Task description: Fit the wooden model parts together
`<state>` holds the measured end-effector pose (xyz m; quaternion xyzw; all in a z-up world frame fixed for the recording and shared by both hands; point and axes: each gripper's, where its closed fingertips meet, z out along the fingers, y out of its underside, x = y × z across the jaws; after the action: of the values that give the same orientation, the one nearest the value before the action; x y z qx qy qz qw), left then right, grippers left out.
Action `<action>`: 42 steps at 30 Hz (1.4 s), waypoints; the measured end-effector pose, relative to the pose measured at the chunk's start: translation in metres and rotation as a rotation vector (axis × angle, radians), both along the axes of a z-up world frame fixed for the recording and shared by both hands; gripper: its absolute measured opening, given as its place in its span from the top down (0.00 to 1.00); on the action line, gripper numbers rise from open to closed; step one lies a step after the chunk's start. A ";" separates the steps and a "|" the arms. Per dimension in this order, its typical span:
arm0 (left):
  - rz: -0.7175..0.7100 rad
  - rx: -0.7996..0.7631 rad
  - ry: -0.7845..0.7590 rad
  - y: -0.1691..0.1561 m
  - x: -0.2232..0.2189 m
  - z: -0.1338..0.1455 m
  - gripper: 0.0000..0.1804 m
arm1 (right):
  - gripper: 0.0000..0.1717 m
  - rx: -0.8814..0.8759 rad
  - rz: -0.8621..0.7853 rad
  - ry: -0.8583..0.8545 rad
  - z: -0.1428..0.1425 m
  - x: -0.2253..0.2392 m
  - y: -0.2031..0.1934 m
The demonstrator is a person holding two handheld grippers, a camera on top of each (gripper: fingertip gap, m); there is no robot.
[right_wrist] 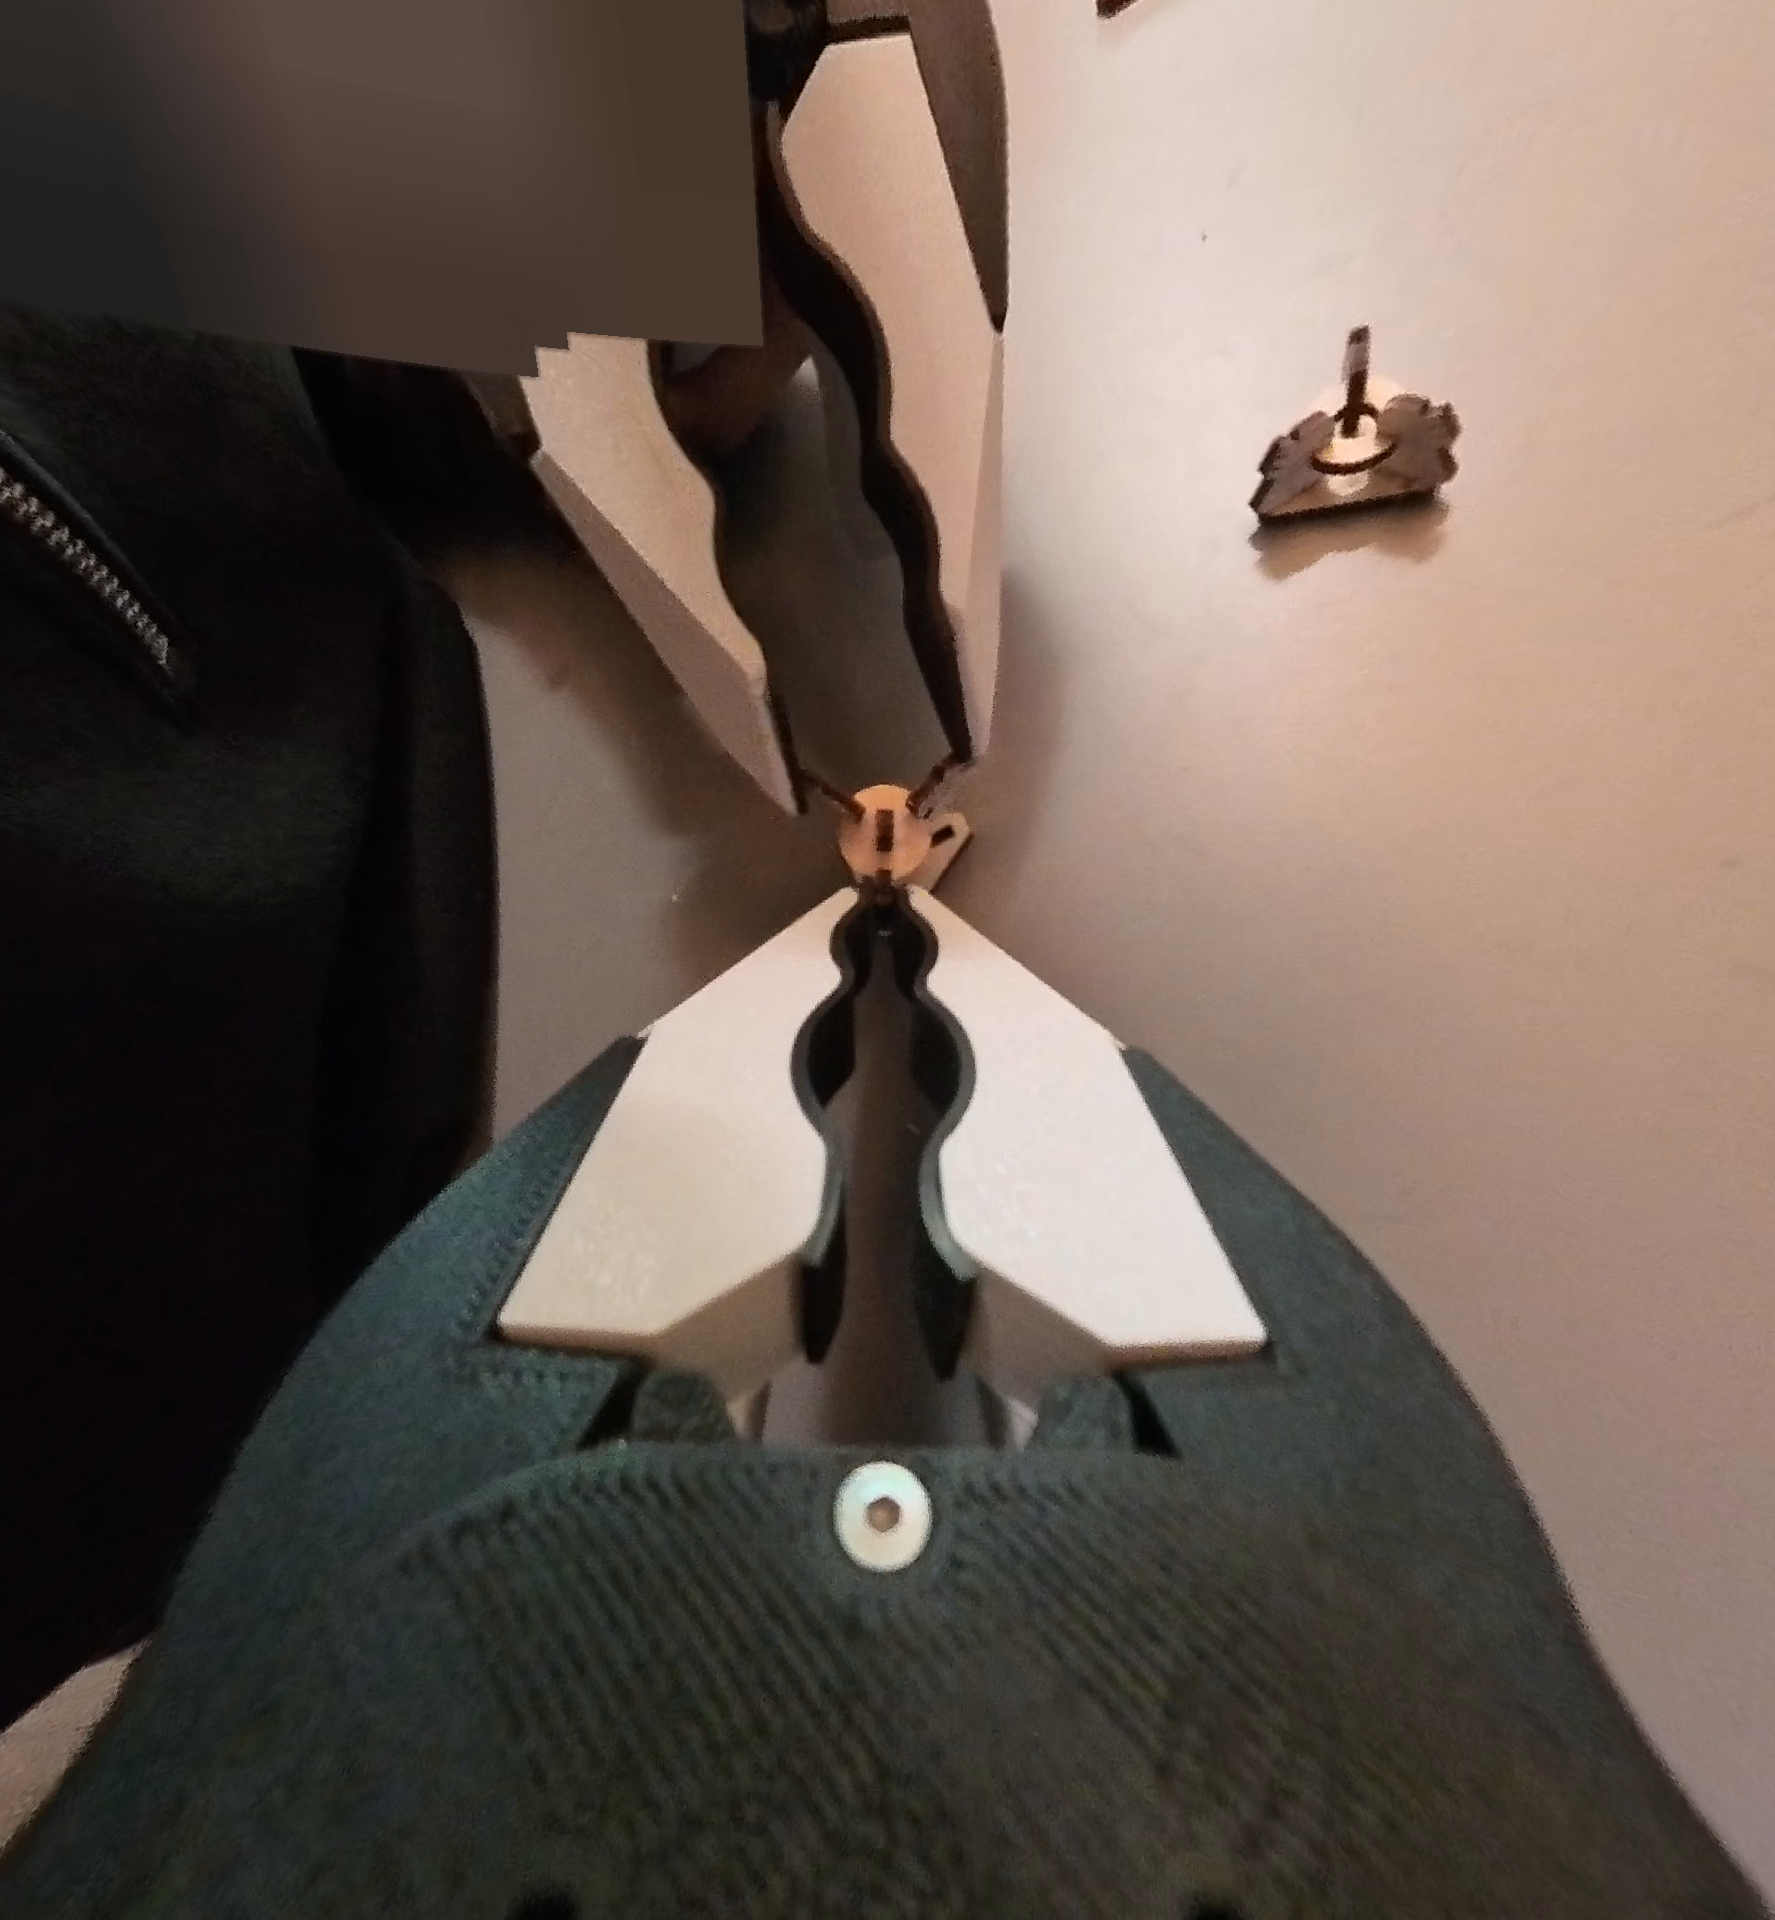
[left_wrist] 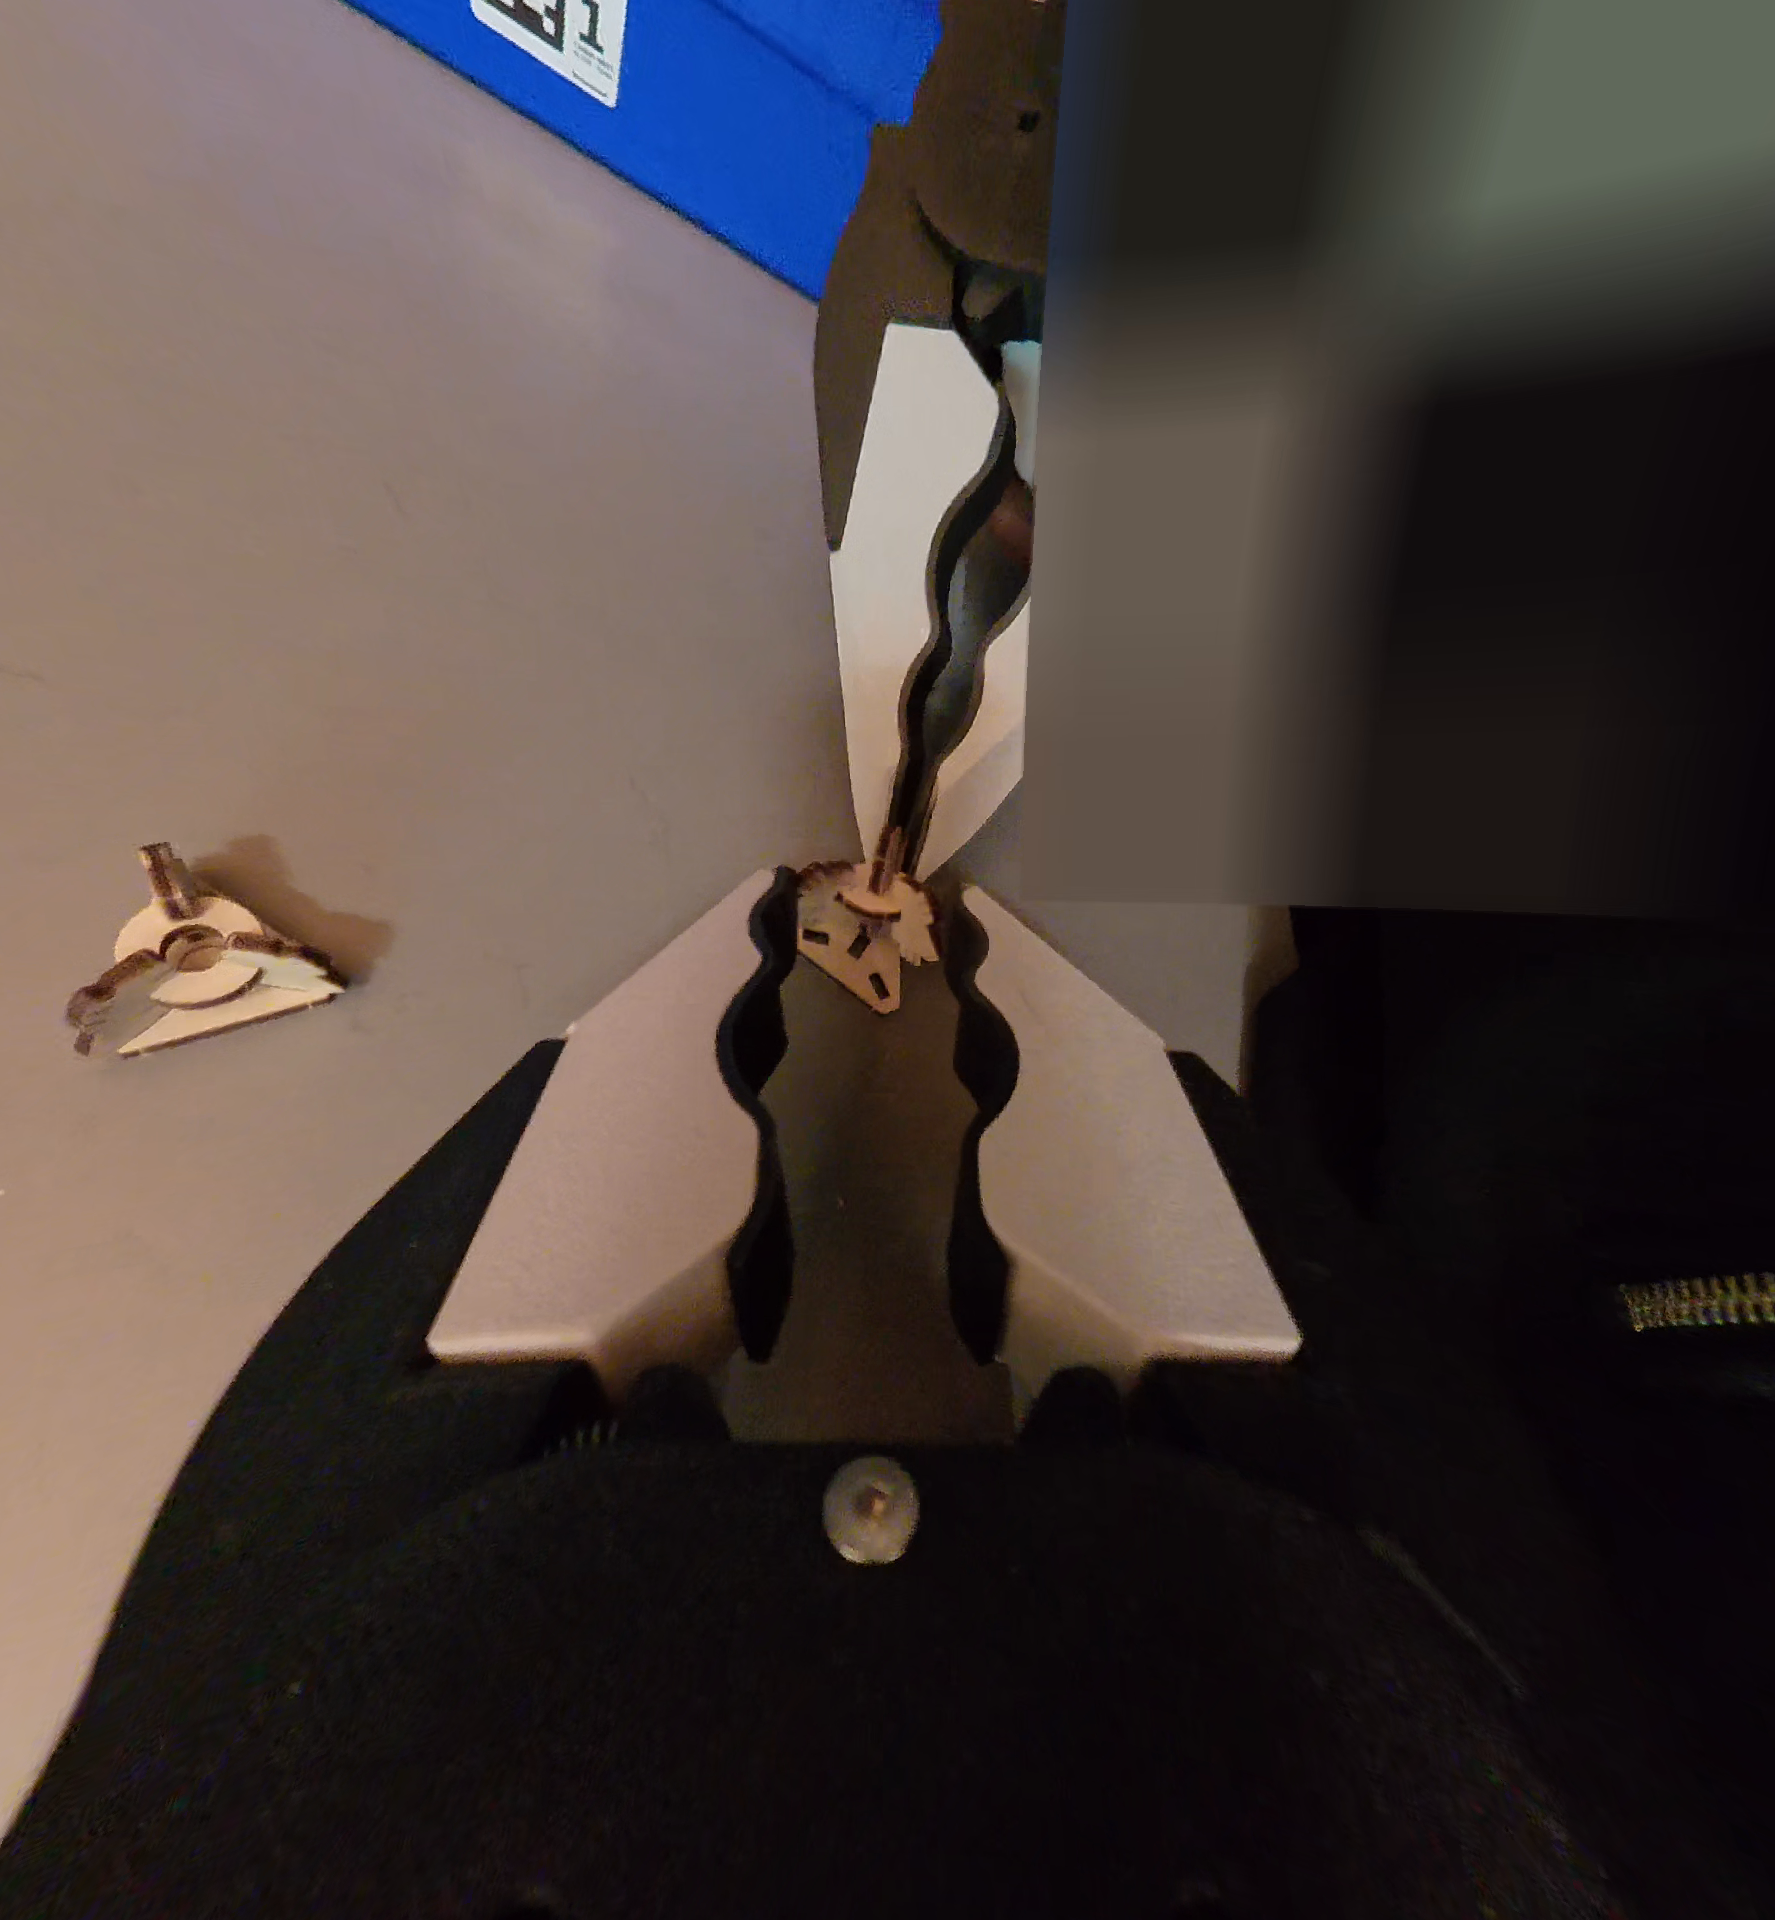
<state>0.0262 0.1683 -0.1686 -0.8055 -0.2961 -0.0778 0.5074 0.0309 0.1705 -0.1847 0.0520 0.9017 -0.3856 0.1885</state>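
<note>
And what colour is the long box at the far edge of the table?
The box is bright blue, with a white sticker on it. It shows only in the left wrist view.

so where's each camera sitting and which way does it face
Left wrist view: on the left gripper, looking along its fingers at a small wooden piece over the grey table; dark jacket at right.
Right wrist view: on the right gripper, facing the left one; jacket at left.
Both show that piece, both grippers and another wooden piece.
</note>
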 end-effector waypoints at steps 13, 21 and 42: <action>-0.049 0.172 -0.046 -0.003 0.014 0.025 0.78 | 0.99 -0.034 -0.002 0.122 0.017 0.012 -0.001; -0.087 0.375 -0.148 -0.015 0.019 0.047 0.79 | 0.99 -0.110 0.055 0.237 0.038 0.030 -0.005; -0.375 0.737 -0.604 -0.014 0.065 0.075 1.00 | 0.99 -0.378 0.219 0.035 0.076 0.069 -0.010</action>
<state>0.0914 0.1546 -0.0936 -0.5538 -0.2326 -0.4961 0.6270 0.0996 0.1608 -0.1086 -0.0891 0.8170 -0.5257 0.2197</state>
